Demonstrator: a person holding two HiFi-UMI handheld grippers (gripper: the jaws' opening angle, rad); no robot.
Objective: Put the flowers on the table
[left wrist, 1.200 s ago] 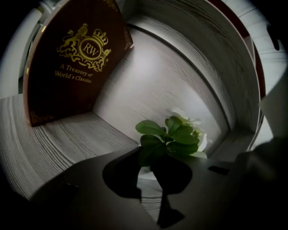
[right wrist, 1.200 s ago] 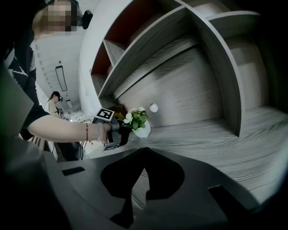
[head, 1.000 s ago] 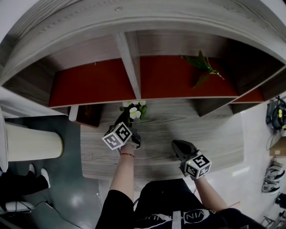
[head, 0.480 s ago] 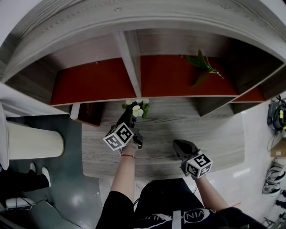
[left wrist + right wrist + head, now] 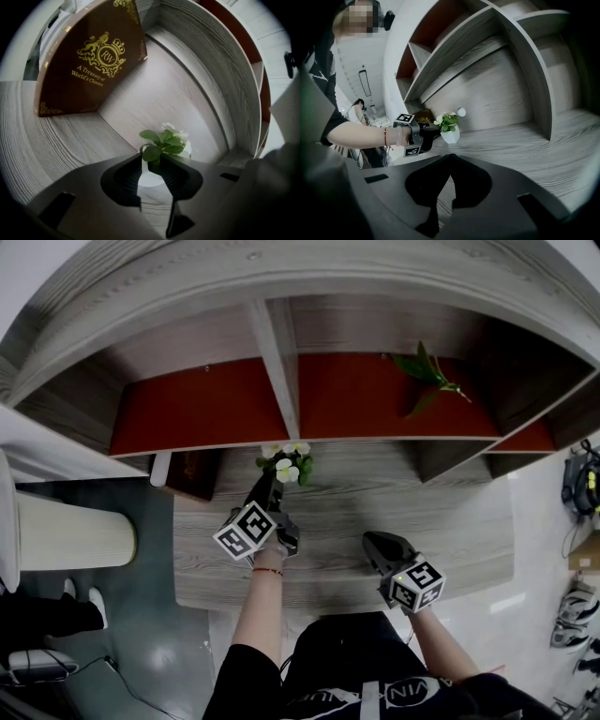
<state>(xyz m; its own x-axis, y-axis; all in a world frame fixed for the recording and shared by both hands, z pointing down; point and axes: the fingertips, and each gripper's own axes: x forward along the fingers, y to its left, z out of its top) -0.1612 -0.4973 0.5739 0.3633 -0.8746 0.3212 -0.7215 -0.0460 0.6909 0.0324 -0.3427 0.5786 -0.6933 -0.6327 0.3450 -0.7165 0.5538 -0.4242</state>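
Over the grey wood-grain table point(image 5: 403, 521), just before the foot of the grey shelf unit with red-lined compartments point(image 5: 197, 413), the small white pot of green leaves and white flowers point(image 5: 287, 465) point(image 5: 165, 140) point(image 5: 449, 127) is gripped by the left gripper point(image 5: 269, 482) point(image 5: 154, 161), whose jaws are clamped on the pot's upper part from both sides (whether the base touches the boards cannot be told). A dark brown book with gold lettering point(image 5: 89, 61) is seen standing upright to the left of the pot, near it but apart. The right gripper point(image 5: 377, 545) point(image 5: 450, 158) is held low over the front of the table, well apart from the pot, its jaws closed tip to tip with nothing between them. A green leafy sprig point(image 5: 427, 376) is seen lying in the right red compartment.
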